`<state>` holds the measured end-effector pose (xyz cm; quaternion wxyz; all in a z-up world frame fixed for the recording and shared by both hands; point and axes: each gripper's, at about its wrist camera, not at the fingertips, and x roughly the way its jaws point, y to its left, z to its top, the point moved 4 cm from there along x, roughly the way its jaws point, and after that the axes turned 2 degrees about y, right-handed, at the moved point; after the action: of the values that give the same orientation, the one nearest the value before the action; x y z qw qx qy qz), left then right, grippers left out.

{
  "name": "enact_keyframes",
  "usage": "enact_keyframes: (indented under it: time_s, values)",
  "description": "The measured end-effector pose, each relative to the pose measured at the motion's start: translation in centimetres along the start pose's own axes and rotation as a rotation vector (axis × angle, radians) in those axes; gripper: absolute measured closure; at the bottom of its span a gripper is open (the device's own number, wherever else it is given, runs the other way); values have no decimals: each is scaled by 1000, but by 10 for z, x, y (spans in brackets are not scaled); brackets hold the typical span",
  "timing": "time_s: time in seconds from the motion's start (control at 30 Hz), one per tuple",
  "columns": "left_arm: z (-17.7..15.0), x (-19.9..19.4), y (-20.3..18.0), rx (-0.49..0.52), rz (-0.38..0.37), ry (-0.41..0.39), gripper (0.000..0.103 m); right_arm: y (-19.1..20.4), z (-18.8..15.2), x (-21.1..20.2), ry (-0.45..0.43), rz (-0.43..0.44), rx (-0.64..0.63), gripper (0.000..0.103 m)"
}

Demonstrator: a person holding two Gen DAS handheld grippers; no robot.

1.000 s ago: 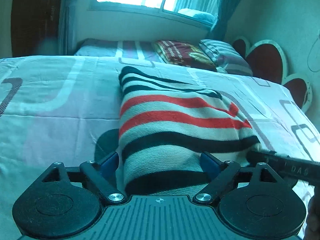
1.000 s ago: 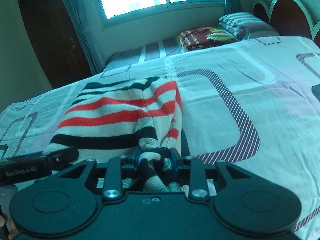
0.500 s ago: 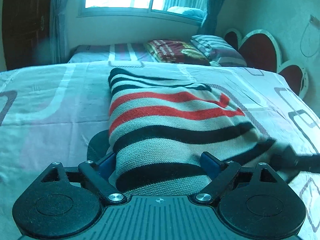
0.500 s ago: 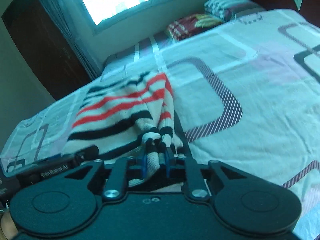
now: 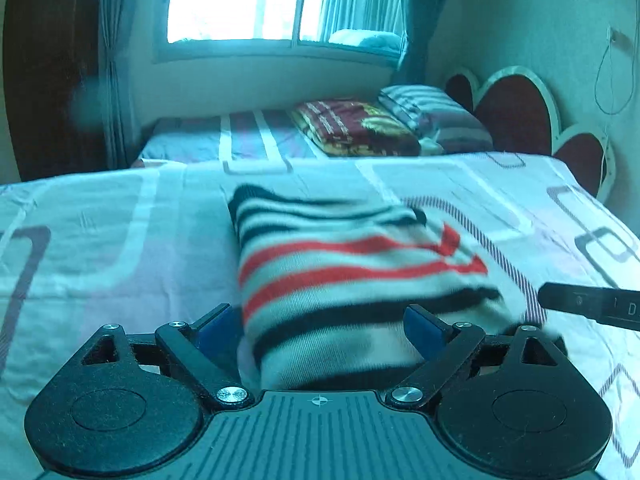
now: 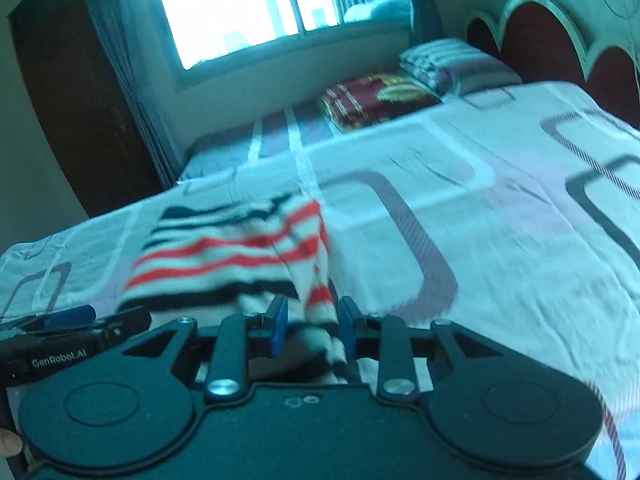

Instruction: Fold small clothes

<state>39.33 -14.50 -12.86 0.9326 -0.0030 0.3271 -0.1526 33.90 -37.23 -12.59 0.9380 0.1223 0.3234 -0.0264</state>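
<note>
A striped knitted garment, banded in white, black and red, is lying on the patterned bed sheet, folded into a thick bundle whose near end is reaching in between the jaws of both tools.

In the left wrist view, the left gripper is standing with its jaws wide apart, the blue pads sitting on either side of the garment's near edge without pressing it; the cloth is filling most of the gap between them. At the right edge of this view the other tool's dark finger is showing just beside the garment's right corner.

In the right wrist view, the right gripper is holding its jaws parted, with a narrow striped strip of the garment hanging down between the blue pads; it is lying close to the right pad, and whether it is touching is too blurred to tell. The left tool is showing at the lower left, beside the garment's left corner.

Beyond, folded blankets and a pillow are lying near the headboard
</note>
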Motion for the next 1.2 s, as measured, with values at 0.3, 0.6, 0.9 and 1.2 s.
enact_keyframes:
  time_s: [0.3, 0.6, 0.9, 1.2]
  values:
    - [30, 45, 0, 24, 56, 34, 12, 30, 15, 66, 39, 15, -47, 77]
    - [3, 76, 15, -99, 21, 146, 12, 14, -8, 87, 80, -54, -182, 92]
    - [49, 83, 17, -119, 72, 56, 12, 38, 44, 85, -13, -12, -197, 81]
    - [33, 138, 45, -263, 93, 173, 12, 28, 41, 161, 76, -48, -178, 83]
